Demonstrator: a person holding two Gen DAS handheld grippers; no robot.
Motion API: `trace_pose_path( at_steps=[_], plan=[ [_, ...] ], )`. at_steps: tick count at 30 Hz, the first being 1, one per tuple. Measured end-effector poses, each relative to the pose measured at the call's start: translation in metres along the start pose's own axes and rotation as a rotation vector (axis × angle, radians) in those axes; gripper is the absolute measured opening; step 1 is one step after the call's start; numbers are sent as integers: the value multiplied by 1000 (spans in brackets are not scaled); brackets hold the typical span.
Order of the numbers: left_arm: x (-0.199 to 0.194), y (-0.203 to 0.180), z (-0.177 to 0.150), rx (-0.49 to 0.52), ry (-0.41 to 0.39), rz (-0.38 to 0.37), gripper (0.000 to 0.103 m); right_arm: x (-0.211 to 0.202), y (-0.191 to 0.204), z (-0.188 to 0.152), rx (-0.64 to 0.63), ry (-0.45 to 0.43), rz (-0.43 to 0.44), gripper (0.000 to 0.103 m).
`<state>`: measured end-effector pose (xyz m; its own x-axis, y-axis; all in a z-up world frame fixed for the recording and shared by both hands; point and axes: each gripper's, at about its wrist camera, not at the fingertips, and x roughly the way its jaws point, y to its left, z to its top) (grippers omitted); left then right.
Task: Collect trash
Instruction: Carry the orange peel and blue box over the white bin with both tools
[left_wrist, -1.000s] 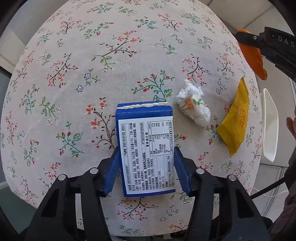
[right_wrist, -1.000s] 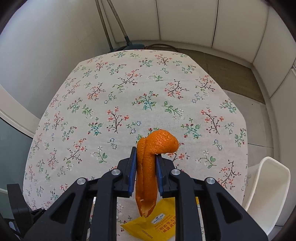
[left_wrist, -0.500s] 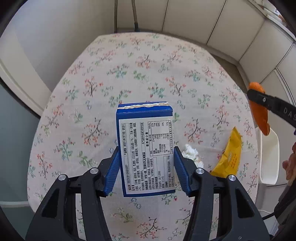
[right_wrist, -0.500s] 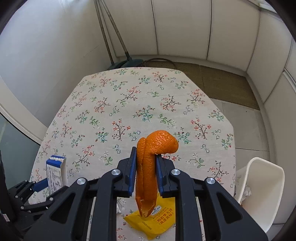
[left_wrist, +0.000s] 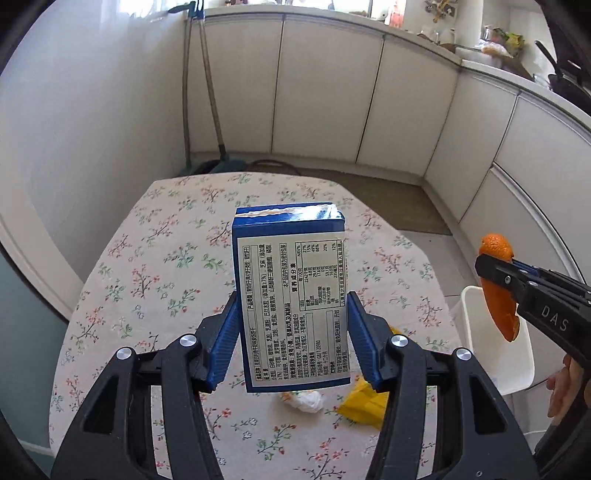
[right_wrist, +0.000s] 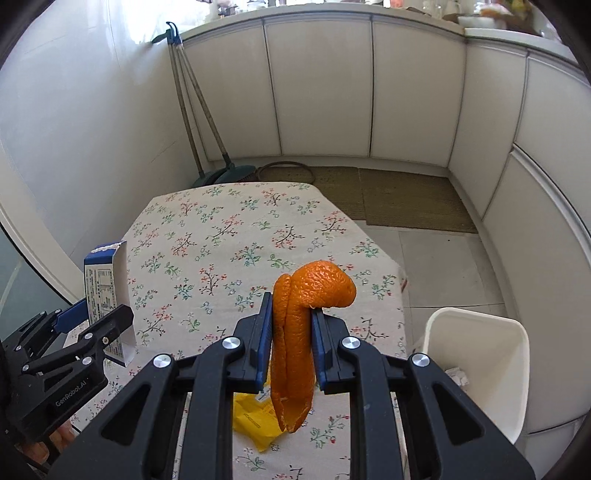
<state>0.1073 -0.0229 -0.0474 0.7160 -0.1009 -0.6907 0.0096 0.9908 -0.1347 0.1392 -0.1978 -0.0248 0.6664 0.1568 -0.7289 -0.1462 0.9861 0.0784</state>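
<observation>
My left gripper (left_wrist: 291, 332) is shut on a blue and white carton (left_wrist: 291, 295) and holds it high above the floral table (left_wrist: 166, 266). The carton also shows in the right wrist view (right_wrist: 105, 288). My right gripper (right_wrist: 291, 332) is shut on a strip of orange peel (right_wrist: 299, 332), raised above the table's right side; the peel also shows in the left wrist view (left_wrist: 498, 291). A crumpled white tissue (left_wrist: 306, 400) and a yellow wrapper (left_wrist: 364, 404) lie on the table below. The wrapper also shows under the peel (right_wrist: 255, 417).
A white bin (right_wrist: 476, 369) stands on the floor off the table's right edge, with some white paper inside; it also shows in the left wrist view (left_wrist: 495, 347). A broom and mop (right_wrist: 207, 147) lean in the far corner. White cabinets line the back wall.
Both grippers have risen well above the table with their loads, so the table looks smaller. The bin has come further into both views.
</observation>
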Motion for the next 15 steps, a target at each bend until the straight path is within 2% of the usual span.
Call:
trace_pose_path(
  at_steps=[7, 15],
  plan=[
    [-12, -31, -2, 42, -81, -37, 53, -24, -43, -11, 63, -49, -76, 19],
    [-8, -63, -11, 93, -76, -62, 53, -47, -96, -23, 145, -95, -173, 19]
  ],
)
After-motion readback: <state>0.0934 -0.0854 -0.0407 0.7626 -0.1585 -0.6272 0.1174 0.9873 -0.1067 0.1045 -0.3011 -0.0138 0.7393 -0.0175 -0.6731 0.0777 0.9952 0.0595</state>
